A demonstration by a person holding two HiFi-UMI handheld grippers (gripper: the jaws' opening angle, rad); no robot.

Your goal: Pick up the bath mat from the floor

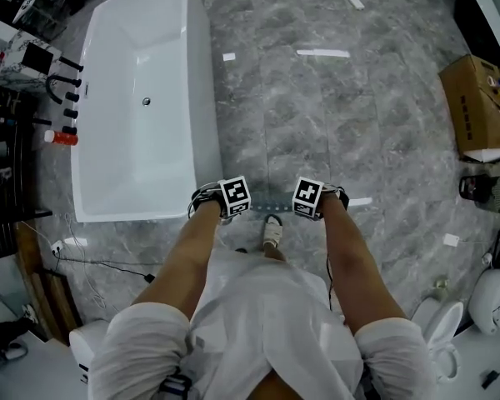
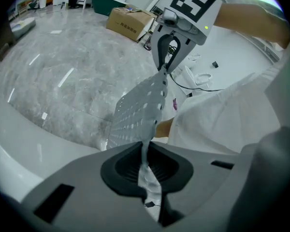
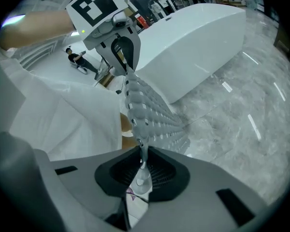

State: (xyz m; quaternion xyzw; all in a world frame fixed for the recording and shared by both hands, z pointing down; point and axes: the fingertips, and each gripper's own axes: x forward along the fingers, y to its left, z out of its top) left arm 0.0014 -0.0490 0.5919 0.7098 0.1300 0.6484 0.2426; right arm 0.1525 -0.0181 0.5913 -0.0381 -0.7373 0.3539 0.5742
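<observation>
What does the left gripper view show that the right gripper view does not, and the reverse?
Only the left gripper view: the brown cardboard box and the right tool seen from the front. Only the right gripper view: the white bathtub and the left tool seen from the front. Both: the grey perforated bath mat hanging over the grey marble floor, each tool shut on one edge.

At bottom centre the right gripper [image 3: 142,162] pinches the bath mat [image 3: 153,116], which hangs stretched up to the left gripper [image 3: 122,52] at upper left; a white bathtub [image 3: 198,37] fills the upper right
</observation>
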